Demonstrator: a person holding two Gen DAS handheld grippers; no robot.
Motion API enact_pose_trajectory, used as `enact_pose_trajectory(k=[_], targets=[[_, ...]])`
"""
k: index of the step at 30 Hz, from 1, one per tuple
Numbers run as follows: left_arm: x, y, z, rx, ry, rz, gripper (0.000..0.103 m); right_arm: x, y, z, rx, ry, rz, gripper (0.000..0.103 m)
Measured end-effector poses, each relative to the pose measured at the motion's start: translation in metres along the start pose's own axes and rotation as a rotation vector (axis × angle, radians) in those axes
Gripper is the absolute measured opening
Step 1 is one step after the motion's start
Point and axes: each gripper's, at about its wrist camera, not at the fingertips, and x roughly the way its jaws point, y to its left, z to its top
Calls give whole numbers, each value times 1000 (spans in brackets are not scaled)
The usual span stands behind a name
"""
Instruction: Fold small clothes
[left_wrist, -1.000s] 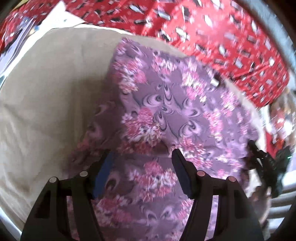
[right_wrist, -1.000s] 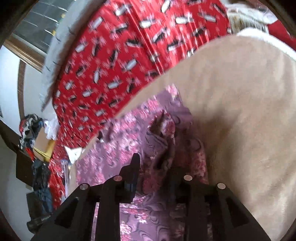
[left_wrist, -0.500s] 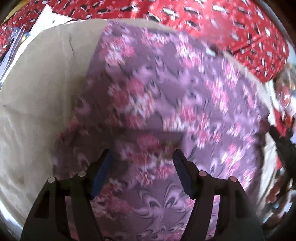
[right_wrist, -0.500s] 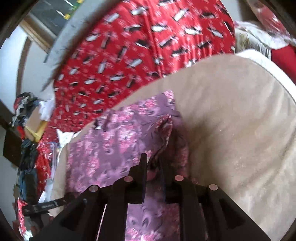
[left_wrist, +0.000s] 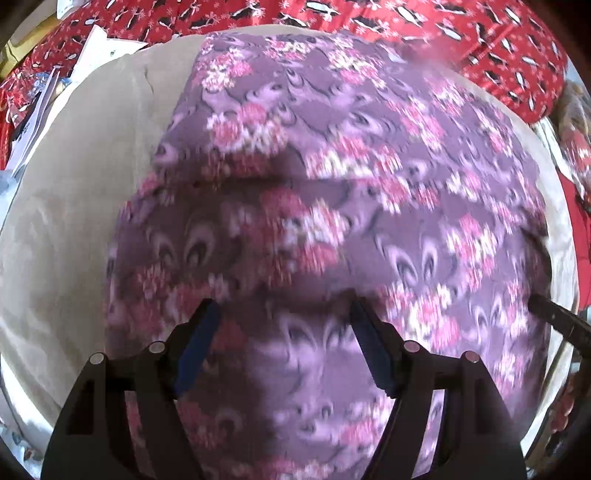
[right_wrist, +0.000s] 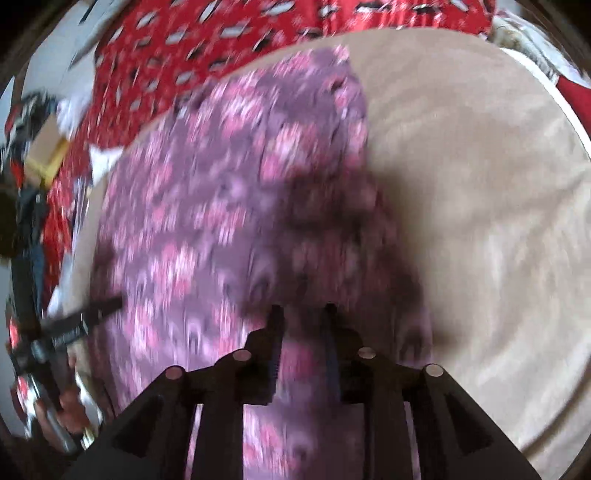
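A purple garment with pink flowers (left_wrist: 332, 166) lies on a beige cushion (left_wrist: 74, 184). A fold line crosses it in the left wrist view. My left gripper (left_wrist: 284, 310) is open above the garment's near part, nothing between its fingers. In the right wrist view the same garment (right_wrist: 207, 192) is blurred. My right gripper (right_wrist: 303, 314) hangs over its right edge with the fingers a narrow gap apart; no cloth shows clearly between them. The left gripper (right_wrist: 74, 328) shows at the left of the right wrist view.
A red patterned cloth (left_wrist: 443, 22) lies beyond the cushion. White papers (left_wrist: 99, 51) lie at the far left. The bare beige cushion (right_wrist: 480, 184) stretches to the right of the garment. Clutter and a box (right_wrist: 44, 151) sit at the left.
The bunched cloth held up at my right gripper has dropped and lies flatter. My right fingers have parted slightly. Both views have pulled back, showing more of the garment.
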Motion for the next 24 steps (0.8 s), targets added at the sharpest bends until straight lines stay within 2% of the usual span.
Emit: enact_pose_trajectory(k=[5,11,16,20,24], targets=[[-18,-2,-39,18,9,5,73,-13,5,-42,-55,53,-49,26],[-44,-1,-77,50,4,16,73,-36,3,-87,-83,68,-61,30],[-57,38,-109,38,87,-42,73,-64,-9,-121,-76,24,-54,45],[-57,75,-142,28,170,-23,73,-75,-30,-146,-25,1,-33,46],[-55,87,-180,35,232,-69,74,-73,-52,-167,48,-6,6,49]])
